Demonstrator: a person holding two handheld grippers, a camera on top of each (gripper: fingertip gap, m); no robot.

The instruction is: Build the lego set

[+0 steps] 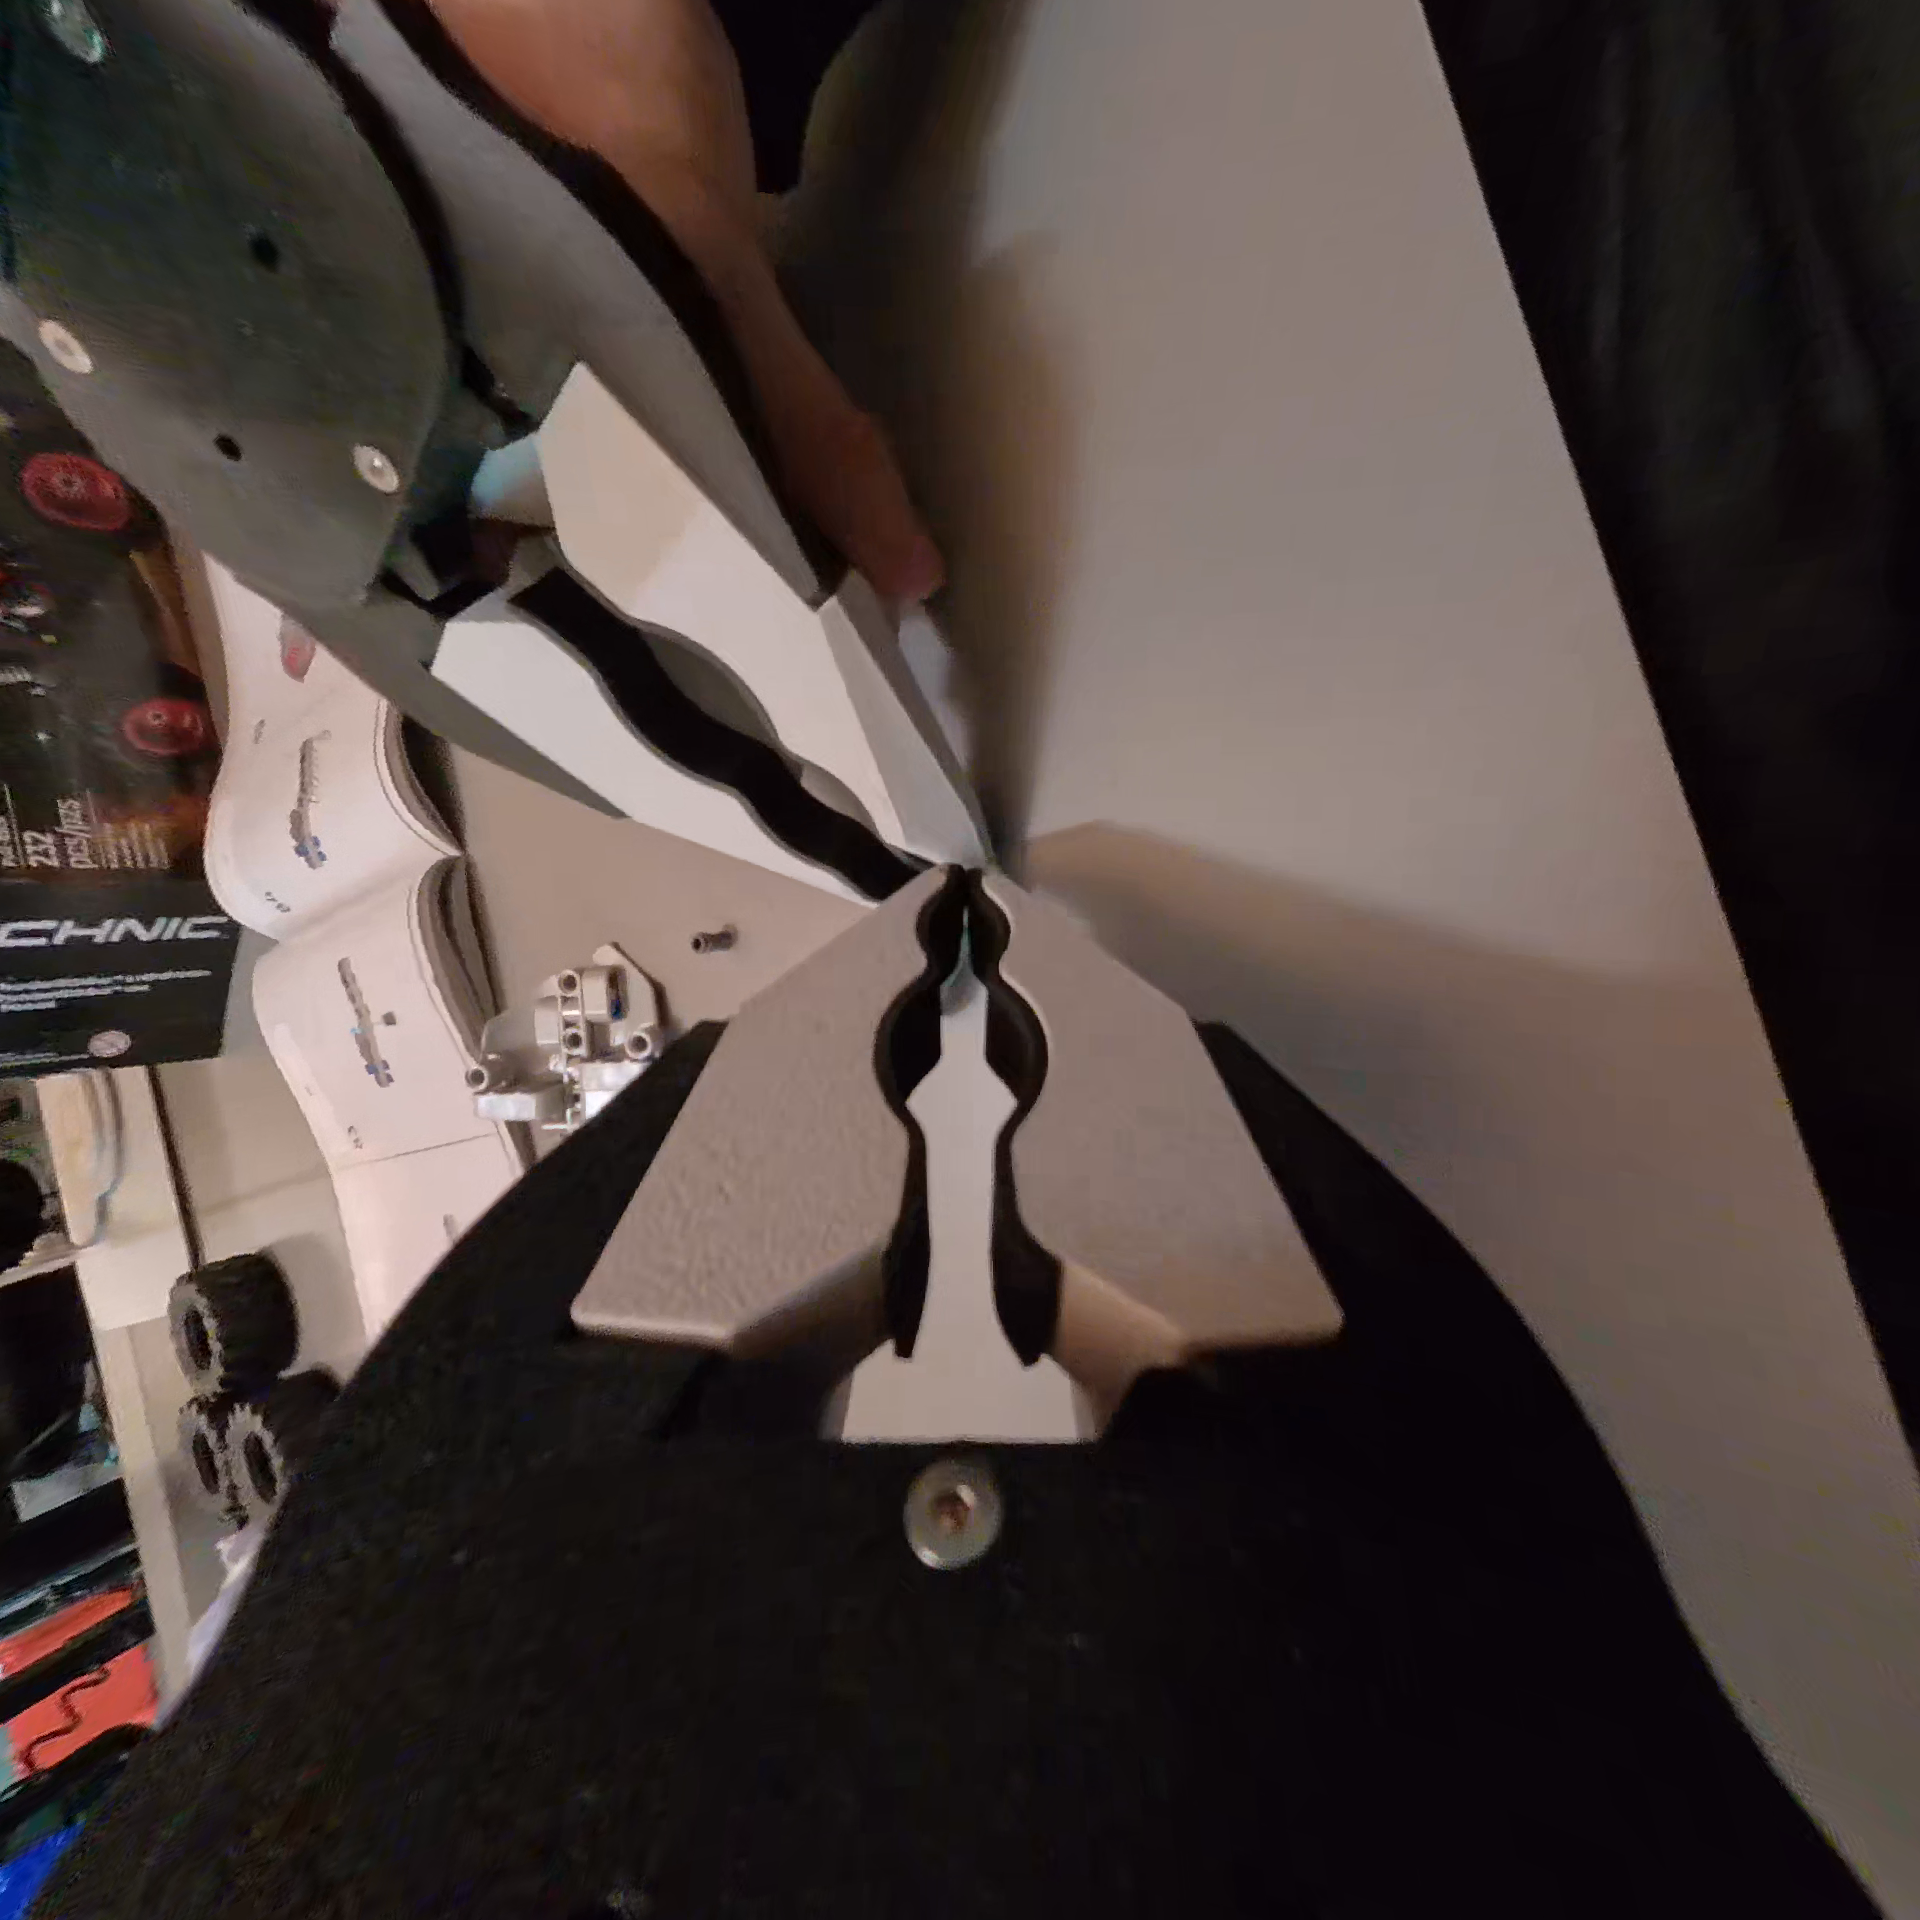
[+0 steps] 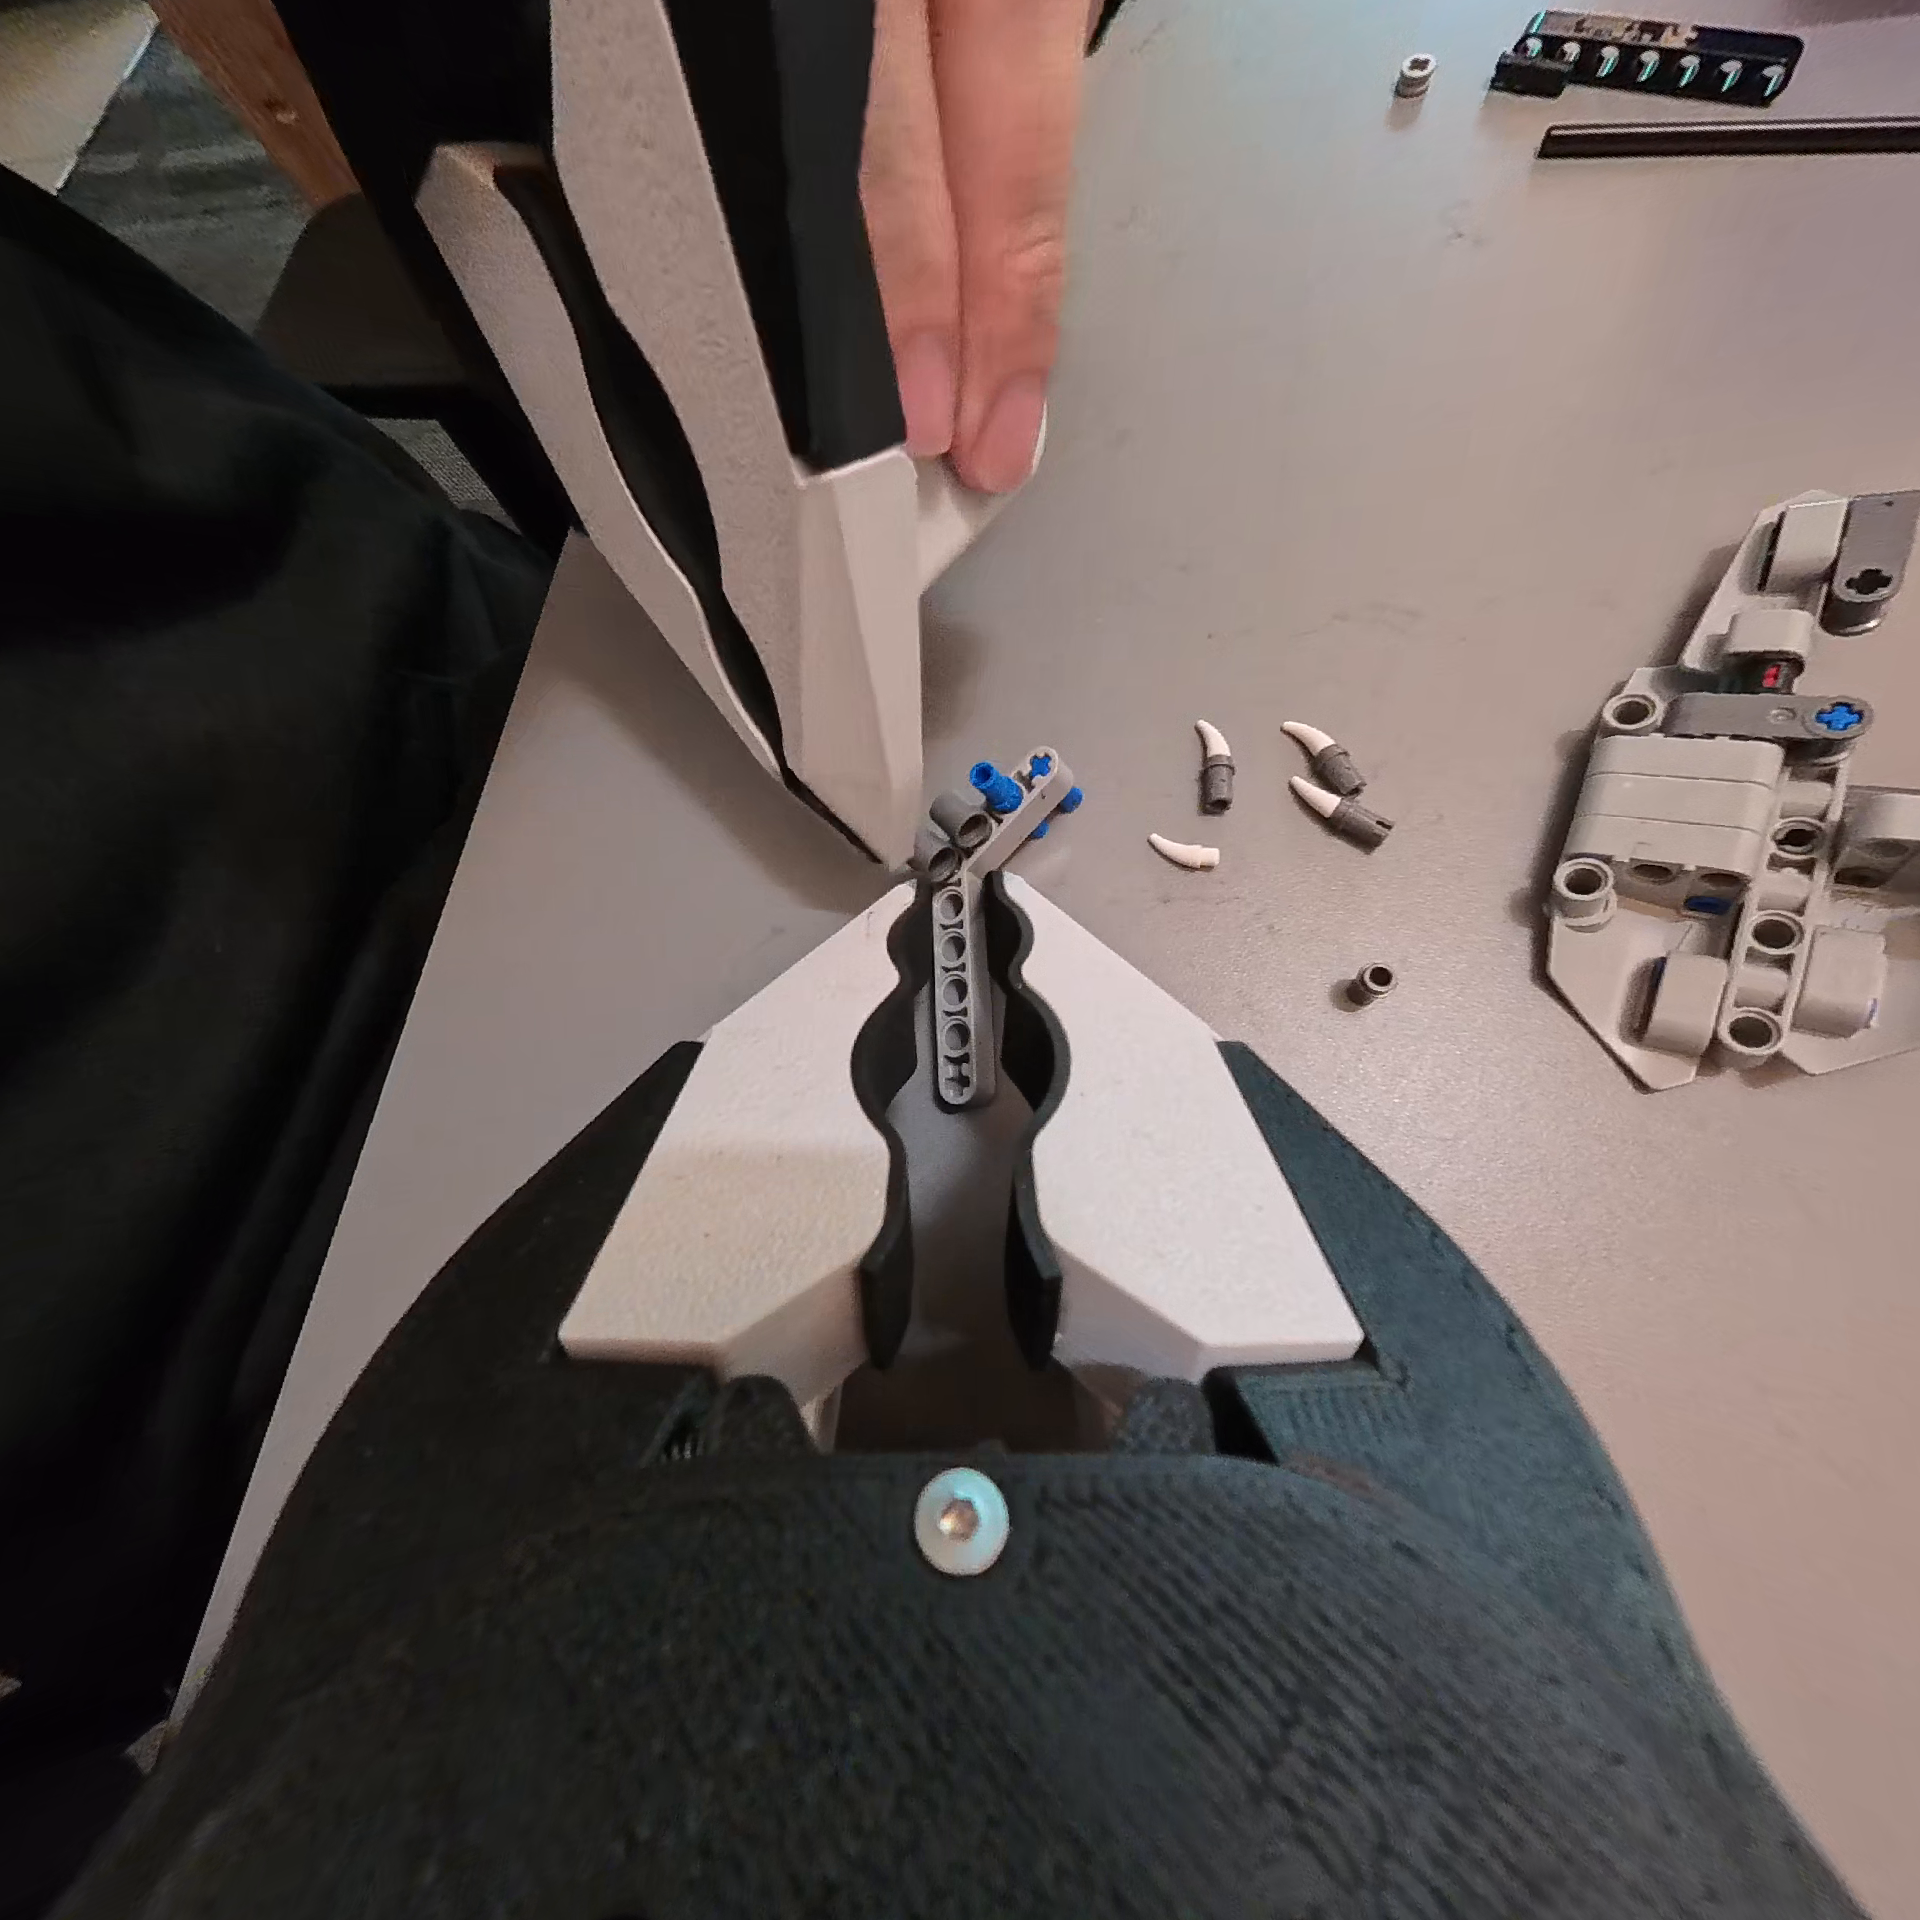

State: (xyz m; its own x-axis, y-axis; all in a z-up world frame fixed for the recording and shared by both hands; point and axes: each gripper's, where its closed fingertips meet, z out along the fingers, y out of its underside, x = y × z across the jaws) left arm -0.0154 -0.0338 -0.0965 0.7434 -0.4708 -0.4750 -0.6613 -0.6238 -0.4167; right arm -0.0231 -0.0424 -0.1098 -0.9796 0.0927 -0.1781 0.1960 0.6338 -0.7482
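Observation:
In the right wrist view my right gripper (image 2: 956, 894) is shut on a light grey bent beam (image 2: 961, 997) that stands along its jaws. The beam's angled end carries blue pins (image 2: 997, 784) and a dark grey connector (image 2: 956, 836). My left gripper (image 2: 883, 847) comes in from the upper left with a hand on it, and its shut tips touch the connector. In the left wrist view my left gripper (image 1: 961, 883) is shut tip to tip with the right gripper (image 1: 966, 847). The beam is hidden there.
A grey partial assembly (image 2: 1714, 831) lies at the right, with white claw pieces (image 2: 1210, 764) and a small bush (image 2: 1374, 982) between. An open booklet (image 1: 312, 831), the set's box (image 1: 94, 727) and black wheels (image 1: 223, 1330) lie to the left. The table edge (image 2: 499, 727) is close. My left and right fingertips are right by each other.

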